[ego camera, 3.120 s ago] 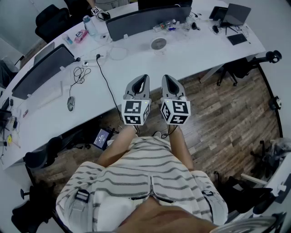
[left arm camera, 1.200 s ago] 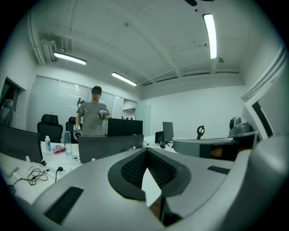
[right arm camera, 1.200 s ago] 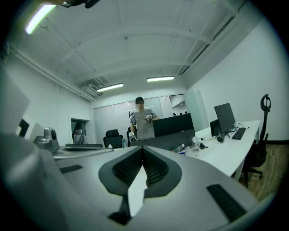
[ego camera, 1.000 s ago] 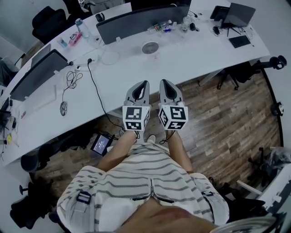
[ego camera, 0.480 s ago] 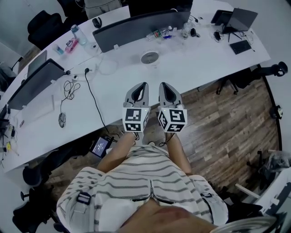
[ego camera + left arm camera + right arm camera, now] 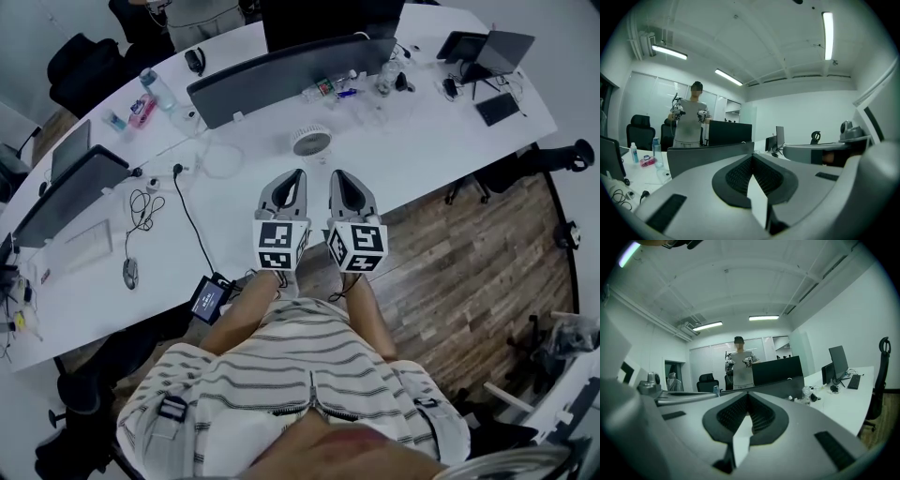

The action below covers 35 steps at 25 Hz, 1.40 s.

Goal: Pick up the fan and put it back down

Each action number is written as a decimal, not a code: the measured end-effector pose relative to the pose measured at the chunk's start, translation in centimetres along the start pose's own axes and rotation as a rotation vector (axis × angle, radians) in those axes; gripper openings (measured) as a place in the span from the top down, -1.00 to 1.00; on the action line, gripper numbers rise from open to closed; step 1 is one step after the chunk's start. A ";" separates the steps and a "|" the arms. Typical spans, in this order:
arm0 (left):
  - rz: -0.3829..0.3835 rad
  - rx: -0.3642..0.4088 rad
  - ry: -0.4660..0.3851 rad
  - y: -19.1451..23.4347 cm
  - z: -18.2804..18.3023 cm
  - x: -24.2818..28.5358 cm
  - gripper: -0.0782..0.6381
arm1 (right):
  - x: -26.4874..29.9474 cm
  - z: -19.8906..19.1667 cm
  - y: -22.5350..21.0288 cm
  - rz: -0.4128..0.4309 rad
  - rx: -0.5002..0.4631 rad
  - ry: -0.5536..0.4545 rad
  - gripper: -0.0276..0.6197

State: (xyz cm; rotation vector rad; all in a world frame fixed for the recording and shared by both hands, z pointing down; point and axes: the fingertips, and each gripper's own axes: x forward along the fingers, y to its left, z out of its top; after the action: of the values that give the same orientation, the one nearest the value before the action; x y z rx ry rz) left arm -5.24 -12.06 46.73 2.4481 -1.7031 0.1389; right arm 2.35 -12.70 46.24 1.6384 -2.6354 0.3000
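Closer than a second ago, the fan [image 6: 311, 141] stands on the white desk [image 6: 422, 131], just ahead of your left gripper [image 6: 294, 183] and right gripper [image 6: 339, 183], both clamped together, empty. Part the jaws before reaching. Its base is probably hidden; neither gripper view shows it.

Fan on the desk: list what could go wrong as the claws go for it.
Both the left claw and right claw are shut; reaching the fan like that would likely push or tip it. Small items lie close behind it by the monitor, so overshooting could knock them.
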 end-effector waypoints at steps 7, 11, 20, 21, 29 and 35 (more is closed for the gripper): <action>-0.024 -0.001 -0.015 2.8 1.6 2.9 0.76 | 3.8 1.4 -0.1 -0.023 -0.003 -0.010 0.88; -0.043 -0.002 -0.001 4.2 1.8 4.1 0.76 | 5.7 1.7 -0.3 -0.040 0.004 -0.009 0.88; -0.073 -0.023 0.050 6.3 0.5 6.3 0.76 | 8.3 1.5 -0.1 -0.054 -0.002 0.006 0.88; -0.078 -0.024 0.054 6.2 0.3 6.4 0.76 | 8.4 1.4 -0.3 -0.054 0.000 0.010 0.88; -0.084 -0.005 0.060 6.0 0.4 8.2 0.76 | 9.9 1.4 -1.8 -0.033 0.001 0.024 0.88; -0.109 0.029 0.129 6.0 -1.3 10.1 0.76 | 9.9 1.4 -3.1 -0.018 0.005 0.029 0.88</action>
State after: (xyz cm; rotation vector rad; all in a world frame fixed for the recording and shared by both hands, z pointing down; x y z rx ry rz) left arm -7.31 -23.16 50.10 2.4866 -1.5225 0.3038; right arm 0.78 -23.04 46.54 1.6454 -2.5992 0.3279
